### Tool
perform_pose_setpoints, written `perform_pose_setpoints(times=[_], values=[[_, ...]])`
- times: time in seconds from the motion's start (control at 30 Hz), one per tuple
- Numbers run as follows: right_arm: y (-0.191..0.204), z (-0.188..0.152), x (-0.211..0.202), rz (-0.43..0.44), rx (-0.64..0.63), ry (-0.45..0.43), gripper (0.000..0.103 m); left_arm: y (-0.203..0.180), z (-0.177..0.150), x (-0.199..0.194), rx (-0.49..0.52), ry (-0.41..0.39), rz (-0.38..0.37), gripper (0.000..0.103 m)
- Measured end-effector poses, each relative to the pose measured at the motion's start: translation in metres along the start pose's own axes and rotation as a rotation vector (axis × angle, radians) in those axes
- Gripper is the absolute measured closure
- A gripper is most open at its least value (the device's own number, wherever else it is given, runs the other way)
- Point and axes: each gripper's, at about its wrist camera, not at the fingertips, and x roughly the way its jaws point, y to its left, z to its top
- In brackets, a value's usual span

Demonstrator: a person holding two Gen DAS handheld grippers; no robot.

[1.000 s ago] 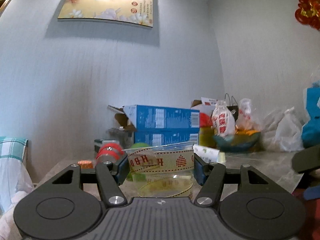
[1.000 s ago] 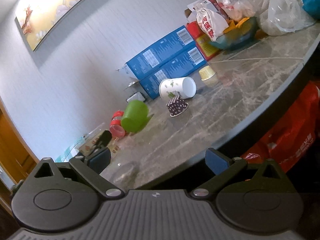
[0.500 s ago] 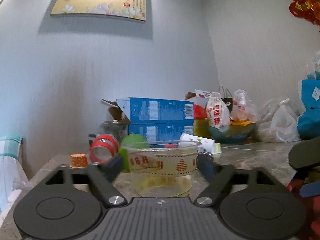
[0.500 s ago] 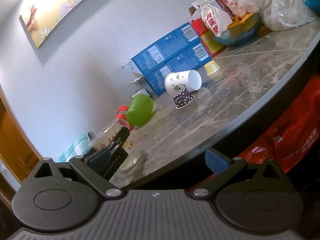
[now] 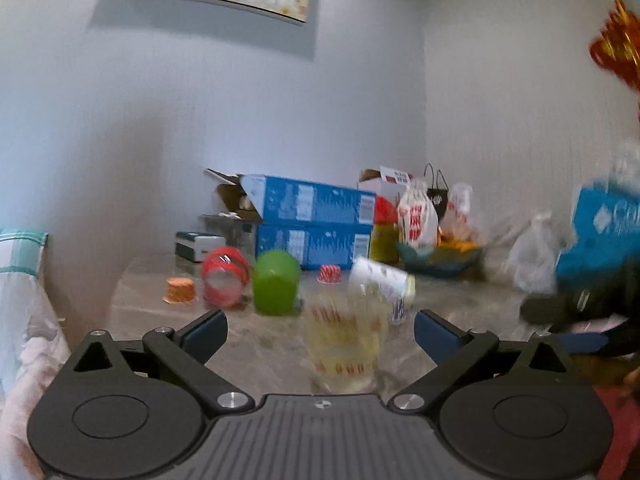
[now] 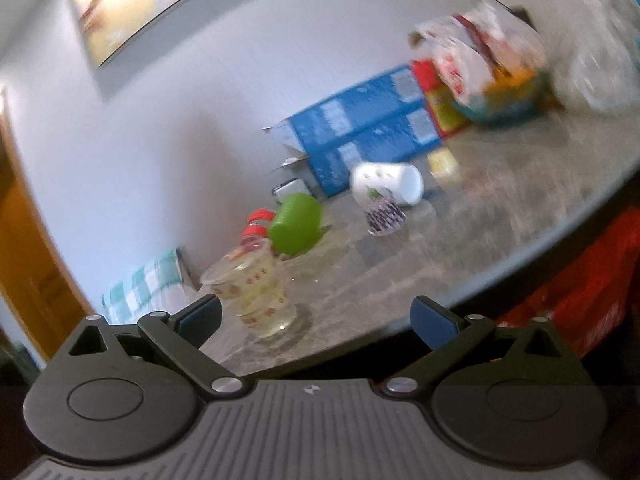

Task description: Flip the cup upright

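Note:
A clear plastic cup with a red-patterned band (image 5: pixel 344 344) stands upright on the marble table (image 5: pixel 260 344), blurred, between my left gripper's wide-open fingers without touching them. It also shows in the right wrist view (image 6: pixel 256 292), mouth up near the table's front edge. My left gripper (image 5: pixel 320 330) is open and empty. My right gripper (image 6: pixel 316 316) is open and empty, held off the table's front edge to the right of the cup.
Behind the cup lie a green cup (image 5: pixel 276 288), a red-capped jar (image 5: pixel 222 280), a white paper cup on its side (image 6: pixel 386 184) and a small dark dotted cup upside down (image 6: pixel 383 218). Blue boxes (image 5: pixel 312 224), a bowl and bags stand at the back.
My left gripper let go of the clear cup, opened wide and pulled back. The cup now stands upright on the table. The right gripper swung left toward the table.

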Motion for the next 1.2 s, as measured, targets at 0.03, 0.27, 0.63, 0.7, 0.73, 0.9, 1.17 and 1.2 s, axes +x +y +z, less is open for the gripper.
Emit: perform_pose_setpoints(times=[0.03,0.27,0.63,0.7,0.73,0.9,1.17,1.2], values=[[0.008,0.006,-0.004,-0.004,-0.045,-0.002,0.001,0.005,0.016,-0.006,-0.006,0.022,-0.003,0.002],[0.052,0.046,-0.017,-0.098,-0.237,0.045,0.001,0.026,0.084,0.005,0.002,0.387,-0.031,0.002],[0.061,0.06,-0.013,-0.14,-0.227,0.134,0.001,0.019,0.096,0.012,0.006,0.43,-0.03,0.002],[0.061,0.06,-0.014,-0.154,-0.228,0.138,0.001,0.017,0.098,0.011,0.017,0.428,-0.023,0.002],[0.061,0.06,-0.013,-0.16,-0.228,0.138,0.001,0.016,0.099,0.01,0.021,0.427,-0.02,0.002],[0.064,0.062,-0.016,-0.161,-0.222,0.131,0.001,0.014,0.101,0.008,0.019,0.435,-0.025,0.002],[0.067,0.063,-0.021,-0.16,-0.228,0.113,0.001,0.014,0.101,0.004,0.014,0.439,-0.023,0.002],[0.067,0.063,-0.021,-0.161,-0.227,0.111,0.001,0.013,0.101,0.004,0.017,0.441,-0.022,0.002]])
